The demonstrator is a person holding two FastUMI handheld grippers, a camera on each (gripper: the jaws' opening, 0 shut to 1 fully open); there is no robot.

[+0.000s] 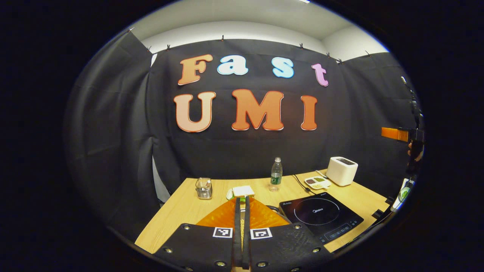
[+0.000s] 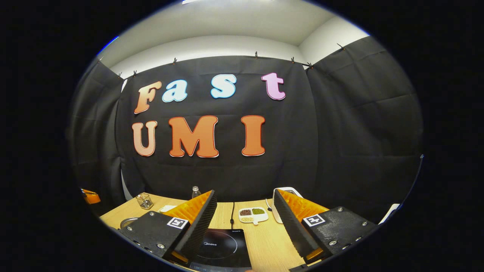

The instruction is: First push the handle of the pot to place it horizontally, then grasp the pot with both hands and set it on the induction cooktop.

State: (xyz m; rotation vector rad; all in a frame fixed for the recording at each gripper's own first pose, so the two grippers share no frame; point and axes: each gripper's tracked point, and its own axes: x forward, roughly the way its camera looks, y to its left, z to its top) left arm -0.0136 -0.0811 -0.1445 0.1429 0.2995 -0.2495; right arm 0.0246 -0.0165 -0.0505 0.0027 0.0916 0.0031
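The black induction cooktop lies on the wooden table, right of my left gripper. That gripper is shut, its two fingers pressed together with nothing between them. A curved metal rim, which looks like the pot, peeks out behind my right gripper's left finger; most of it is hidden. My right gripper hovers open above the cooktop, fingers wide apart and holding nothing. The other gripper shows high at the far right of the left gripper view.
Along the table's back stand a wire mesh holder, a water bottle, a divided snack tray and a white toaster. A cord runs from the cooktop toward the wall. A small white object lies ahead of my left fingers.
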